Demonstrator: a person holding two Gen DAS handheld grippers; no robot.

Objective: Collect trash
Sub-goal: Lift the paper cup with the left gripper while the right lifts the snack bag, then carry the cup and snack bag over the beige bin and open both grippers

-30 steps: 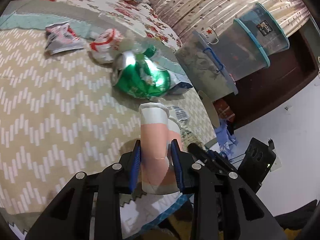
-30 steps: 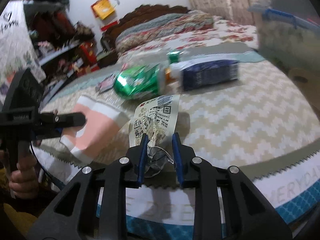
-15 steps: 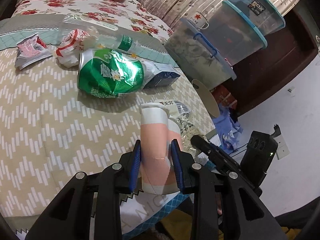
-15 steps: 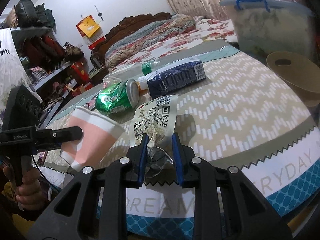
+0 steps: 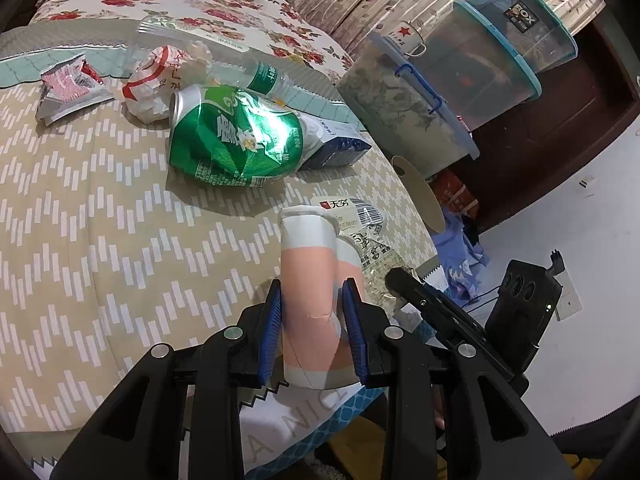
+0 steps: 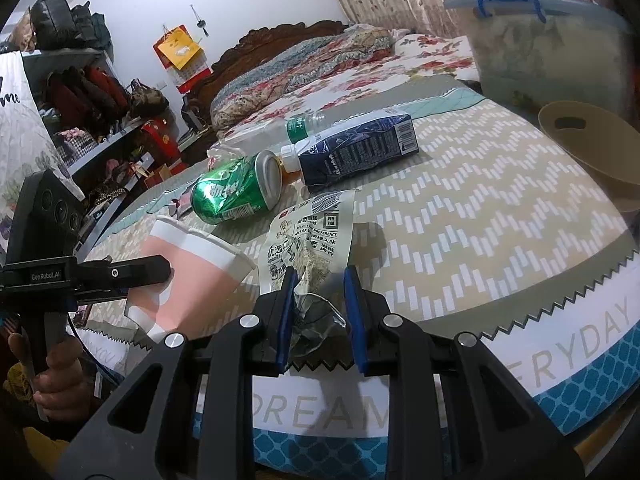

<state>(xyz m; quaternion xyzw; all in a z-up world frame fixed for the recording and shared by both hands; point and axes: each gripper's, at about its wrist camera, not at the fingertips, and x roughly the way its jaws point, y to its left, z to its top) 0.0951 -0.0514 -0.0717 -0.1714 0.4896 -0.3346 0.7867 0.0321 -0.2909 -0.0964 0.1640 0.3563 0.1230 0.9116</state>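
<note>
My left gripper (image 5: 312,320) is shut on a pink and white paper cup (image 5: 310,264), squeezing it near the bed's front edge; the cup also shows in the right wrist view (image 6: 192,264). My right gripper (image 6: 318,304) is shut on the crumpled end of a clear printed snack wrapper (image 6: 310,240), which lies beside the cup in the left wrist view (image 5: 366,236). A crushed green can (image 5: 236,136), a dark blue carton (image 6: 356,148), a clear plastic bottle (image 5: 256,76), a crumpled white wrapper (image 5: 156,76) and a red and silver packet (image 5: 68,88) lie further back on the bed.
The bed has a beige chevron cover (image 5: 80,208) with a blue and white front edge (image 6: 580,360). A tan basket (image 6: 588,140) and stacked clear storage bins (image 5: 460,72) stand at the bed's right side. Shelves with bags (image 6: 92,96) are at the left.
Both grippers keep their hold on the cup and the wrapper. The views have shifted: the can and other trash now sit further from the right gripper, and the left view has swung slightly.
</note>
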